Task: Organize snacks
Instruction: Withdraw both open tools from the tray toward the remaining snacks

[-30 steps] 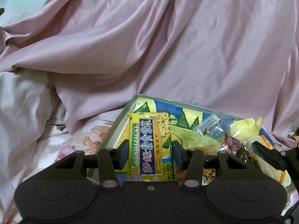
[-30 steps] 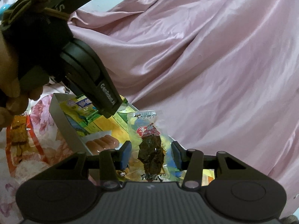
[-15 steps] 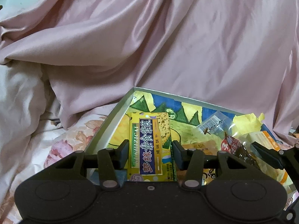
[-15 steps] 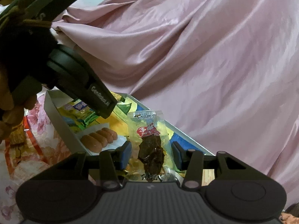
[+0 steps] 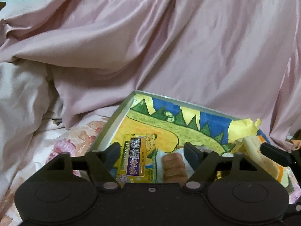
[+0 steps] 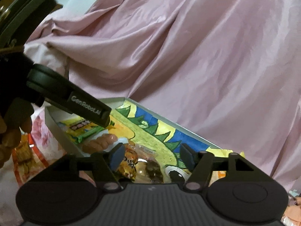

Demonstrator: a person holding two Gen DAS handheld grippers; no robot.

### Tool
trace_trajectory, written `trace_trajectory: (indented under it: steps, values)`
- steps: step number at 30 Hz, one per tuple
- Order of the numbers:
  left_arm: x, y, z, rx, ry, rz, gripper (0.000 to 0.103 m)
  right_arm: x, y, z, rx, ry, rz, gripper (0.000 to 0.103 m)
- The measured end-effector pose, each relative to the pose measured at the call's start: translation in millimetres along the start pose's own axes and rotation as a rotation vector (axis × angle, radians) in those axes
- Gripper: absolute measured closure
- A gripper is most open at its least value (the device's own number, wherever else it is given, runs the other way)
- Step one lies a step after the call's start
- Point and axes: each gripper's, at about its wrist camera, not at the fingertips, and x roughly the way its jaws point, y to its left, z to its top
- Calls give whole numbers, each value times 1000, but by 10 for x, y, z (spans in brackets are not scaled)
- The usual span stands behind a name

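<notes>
both grippers (image 5: 152,153) (image 6: 150,156) (jaws apart) inside tray rim (image 5: 112,126)

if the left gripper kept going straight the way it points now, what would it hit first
Probably the yellow cracker packet lying in the box, between the just-opened fingers of the left gripper. Depth is unclear; it could pass above the packet onto the painted box floor.

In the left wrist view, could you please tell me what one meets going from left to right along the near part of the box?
Box wall → yellow cracker pack → sausages → cream-and-orange packet.
</notes>
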Motion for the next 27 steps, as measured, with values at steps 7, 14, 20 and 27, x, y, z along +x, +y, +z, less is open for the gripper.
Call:
trace_trajectory:
  steps: [7, 14, 20, 27]
  values:
    - [-350, 46, 35, -3, -57, 2, 8, -369, -172, 50, 98, -71, -10, 11]
    - [-781, -14, -15, 0, -102, -12, 1, -840, -325, 40, 181, -137, -20, 0]
    - [-1151, -82, -124, 10, -130, -23, 1, -1199, -378, -23, 221, -156, -21, 0]
    - [-1519, -115, -321, 5, -145, -24, 1, -1562, -345, -128, 253, -133, -9, 0]
